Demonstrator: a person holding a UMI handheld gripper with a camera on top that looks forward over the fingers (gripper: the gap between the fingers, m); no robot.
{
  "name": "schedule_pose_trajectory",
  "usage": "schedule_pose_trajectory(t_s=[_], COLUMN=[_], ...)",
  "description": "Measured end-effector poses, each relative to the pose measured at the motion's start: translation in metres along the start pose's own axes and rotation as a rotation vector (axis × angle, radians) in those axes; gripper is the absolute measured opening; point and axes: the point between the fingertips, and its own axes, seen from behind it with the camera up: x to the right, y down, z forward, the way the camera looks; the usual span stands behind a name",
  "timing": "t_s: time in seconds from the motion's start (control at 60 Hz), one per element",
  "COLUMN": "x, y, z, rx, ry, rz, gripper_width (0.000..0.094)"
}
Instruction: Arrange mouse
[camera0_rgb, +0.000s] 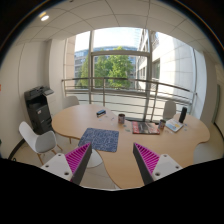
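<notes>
My gripper (112, 152) is open and empty, held above the near edge of a round wooden table (120, 158). Its magenta pads (78, 159) stand wide apart. A blue-grey patterned mouse mat (98, 139) lies on the table just ahead of the left finger. Beyond it on the far right of the table are a dark mug (121, 118), a reddish book (145, 127) and a small pale object (162, 124) that may be the mouse; it is too small to tell. Nothing stands between the fingers.
A white chair (38, 140) stands left of the table and another chair (170, 108) at the far right. A printer (39, 106) stands by the left wall. A pale device (178, 121) sits on the table's right end. Large windows lie behind.
</notes>
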Motion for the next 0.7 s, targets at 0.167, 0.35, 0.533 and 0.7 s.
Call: schedule_pose_trajectory(t_s=[0.167,0.35,0.533,0.7], x=[0.012,0.053,0.112,0.156], y=[0.068,0.194,0.25,0.265], z=[0.007,0.024,0.056,0.11], rx=[-0.086,-0.216,-0.248,-0.24], ry=[0.063,0.163,0.229,0.25], rz=[0.026,0.068,0.091,0.116], gripper_width=[0.0848,0.0846,0.0848,0.0849])
